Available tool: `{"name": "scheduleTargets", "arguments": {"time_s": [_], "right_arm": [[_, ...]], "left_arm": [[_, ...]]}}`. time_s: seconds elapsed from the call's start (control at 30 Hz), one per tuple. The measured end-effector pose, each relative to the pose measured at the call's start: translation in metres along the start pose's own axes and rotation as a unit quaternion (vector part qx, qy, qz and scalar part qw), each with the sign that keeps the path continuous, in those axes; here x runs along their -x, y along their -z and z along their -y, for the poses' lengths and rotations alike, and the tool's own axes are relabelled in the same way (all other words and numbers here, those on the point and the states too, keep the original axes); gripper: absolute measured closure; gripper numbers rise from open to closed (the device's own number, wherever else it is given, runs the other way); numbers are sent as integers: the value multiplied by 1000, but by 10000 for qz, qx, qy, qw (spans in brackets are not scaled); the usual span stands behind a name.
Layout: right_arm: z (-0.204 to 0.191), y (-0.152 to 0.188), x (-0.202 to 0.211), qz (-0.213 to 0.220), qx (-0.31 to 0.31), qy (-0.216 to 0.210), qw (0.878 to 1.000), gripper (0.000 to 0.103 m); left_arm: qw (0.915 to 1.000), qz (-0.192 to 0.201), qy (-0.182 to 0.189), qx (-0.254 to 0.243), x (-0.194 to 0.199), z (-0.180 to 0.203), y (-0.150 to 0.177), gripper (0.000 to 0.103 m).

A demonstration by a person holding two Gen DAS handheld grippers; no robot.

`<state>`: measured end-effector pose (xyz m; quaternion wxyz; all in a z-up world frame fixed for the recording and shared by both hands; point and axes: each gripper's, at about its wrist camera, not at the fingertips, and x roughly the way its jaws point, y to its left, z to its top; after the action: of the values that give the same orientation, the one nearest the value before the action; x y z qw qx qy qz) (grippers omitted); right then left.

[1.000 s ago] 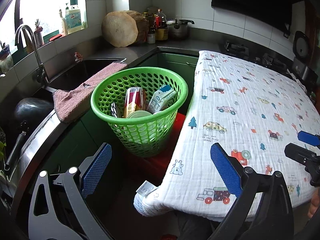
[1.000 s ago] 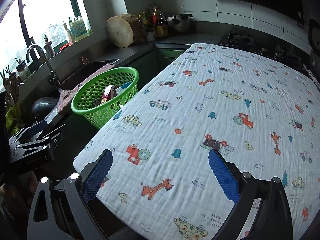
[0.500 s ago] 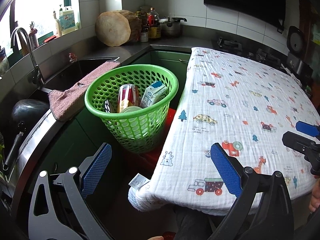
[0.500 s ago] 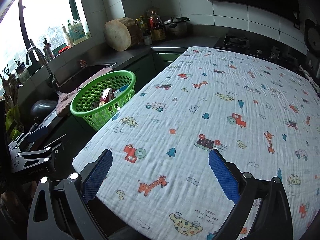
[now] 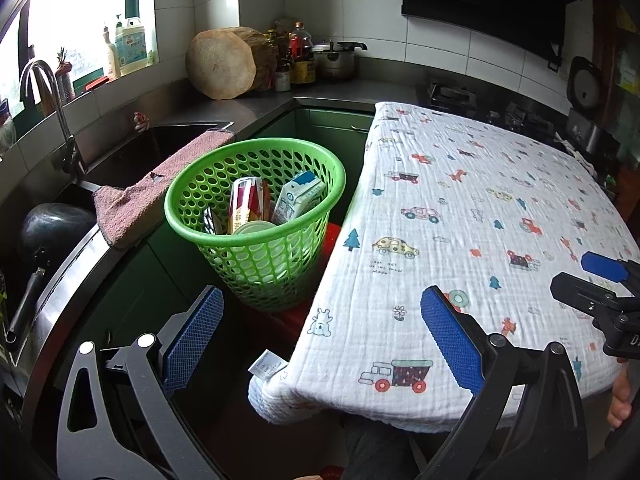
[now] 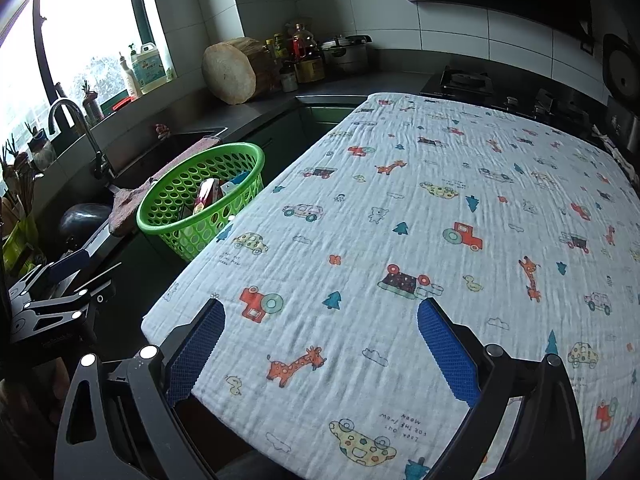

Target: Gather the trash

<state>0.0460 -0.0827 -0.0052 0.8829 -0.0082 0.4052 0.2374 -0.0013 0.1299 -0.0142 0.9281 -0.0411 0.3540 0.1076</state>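
A green perforated basket stands left of the table and also shows in the right wrist view. It holds a red and white can, a white and blue milk carton and a white lid. My left gripper is open and empty, low in front of the basket and the table corner. My right gripper is open and empty over the near edge of the table. The table's patterned cloth shows nothing lying on it.
A sink with a tap and a pink towel lies left of the basket. A wok sits near it. A round wooden block, bottles and a pot stand on the back counter. A stove is behind the table.
Both grippers have drawn back and risen a little, so the basket and table look slightly farther. Both stay open and empty.
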Motion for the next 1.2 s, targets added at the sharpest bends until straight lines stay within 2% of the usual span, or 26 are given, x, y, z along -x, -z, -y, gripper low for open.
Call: {"name": "scheduleTargets", "arguments": {"time_s": [1.2], "right_arm": [[2,5,-4,-32,16,6,10000,9]], "left_arm": [[10000,-30,59,-69,-2,7,4,5]]}}
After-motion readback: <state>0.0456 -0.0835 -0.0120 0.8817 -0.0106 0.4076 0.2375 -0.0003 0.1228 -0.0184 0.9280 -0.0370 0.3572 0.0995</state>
